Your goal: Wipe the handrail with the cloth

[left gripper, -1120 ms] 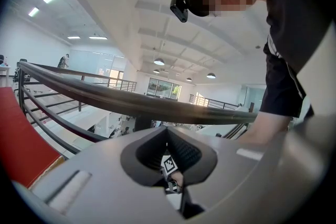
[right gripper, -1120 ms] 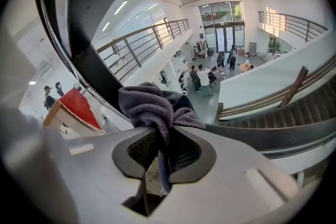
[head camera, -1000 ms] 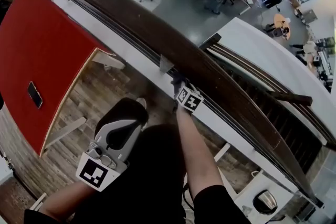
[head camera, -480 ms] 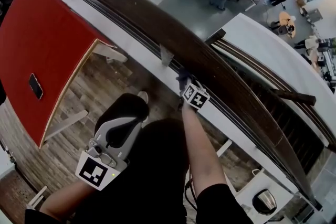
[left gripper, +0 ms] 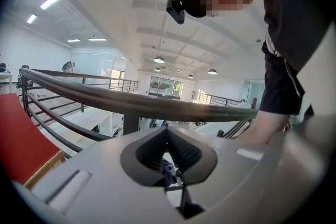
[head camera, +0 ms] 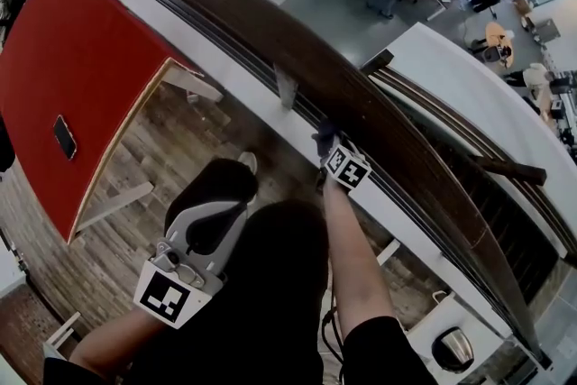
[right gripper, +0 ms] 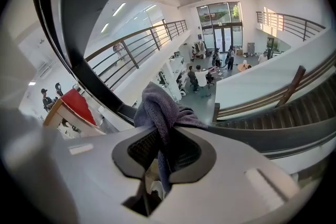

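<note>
Right gripper view: the right gripper (right gripper: 167, 132) is clenched on a grey-purple cloth (right gripper: 157, 107), bunched at centre frame beside the dark handrail (right gripper: 79, 34). In the head view, the left gripper (head camera: 216, 189) sits lower left, jaws together and empty, apart from the rail.

Handrail (head camera: 234, 9): dark-stained wood, smooth, faint sheen. Cloth (right gripper: 160, 105): grey-purple fabric, soft nubby pile, matt. Left gripper (left gripper: 168, 139), right gripper (right gripper: 168, 136): pale grey plastic shells, matt; black ribbed pads (right gripper: 143, 147). Floor (head camera: 162, 167): worn wood planks, grain visible. Tabletop (head camera: 72, 77): red, flat matt, pale wood edging.
</note>
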A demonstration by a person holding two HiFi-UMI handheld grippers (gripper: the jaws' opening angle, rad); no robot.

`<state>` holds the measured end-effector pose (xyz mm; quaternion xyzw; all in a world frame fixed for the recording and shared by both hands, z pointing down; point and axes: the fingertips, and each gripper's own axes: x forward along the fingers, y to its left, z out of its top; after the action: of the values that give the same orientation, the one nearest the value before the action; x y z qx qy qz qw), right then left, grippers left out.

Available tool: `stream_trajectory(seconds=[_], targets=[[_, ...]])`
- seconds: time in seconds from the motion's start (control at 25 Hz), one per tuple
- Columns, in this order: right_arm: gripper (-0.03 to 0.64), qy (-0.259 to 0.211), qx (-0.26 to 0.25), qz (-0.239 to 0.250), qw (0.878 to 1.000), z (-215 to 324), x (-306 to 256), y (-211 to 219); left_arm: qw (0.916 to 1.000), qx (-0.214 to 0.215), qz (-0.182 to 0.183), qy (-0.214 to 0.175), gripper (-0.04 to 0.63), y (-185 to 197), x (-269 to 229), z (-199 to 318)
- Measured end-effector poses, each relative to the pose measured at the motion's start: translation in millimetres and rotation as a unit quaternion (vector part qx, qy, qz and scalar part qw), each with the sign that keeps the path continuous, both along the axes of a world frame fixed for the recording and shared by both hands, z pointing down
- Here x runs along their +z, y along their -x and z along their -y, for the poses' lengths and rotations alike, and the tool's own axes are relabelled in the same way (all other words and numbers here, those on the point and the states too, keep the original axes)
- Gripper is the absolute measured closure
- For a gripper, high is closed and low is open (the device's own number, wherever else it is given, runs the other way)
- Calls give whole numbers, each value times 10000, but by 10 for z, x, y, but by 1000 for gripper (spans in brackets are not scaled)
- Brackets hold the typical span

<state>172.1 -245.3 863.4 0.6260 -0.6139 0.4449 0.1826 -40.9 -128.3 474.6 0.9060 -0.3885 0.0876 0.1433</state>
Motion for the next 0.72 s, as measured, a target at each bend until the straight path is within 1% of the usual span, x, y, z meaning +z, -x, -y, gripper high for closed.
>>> stream_trajectory(seconds=[0.12,0.24,0.4,0.6,0.72], targets=[[563,-12,31,-39,10000,-39,-1,-143,10000,-1,-6,75,597,-38,18,-45],[563,-19,15,-69,10000,-79,40,-168,9999,-66,-5,147,595,-20,50,-77],[563,46,-24,-60,10000,-255,107,-179,9999,25,68,110,597,-29,57,-179],[563,79,34,-108,9999,-302,120,-312,10000,25,24,45,595,-46,42,-209],[563,123,8,-163,9998,-360,141,-364,10000,29,3,84,597,-56,67,-265]])
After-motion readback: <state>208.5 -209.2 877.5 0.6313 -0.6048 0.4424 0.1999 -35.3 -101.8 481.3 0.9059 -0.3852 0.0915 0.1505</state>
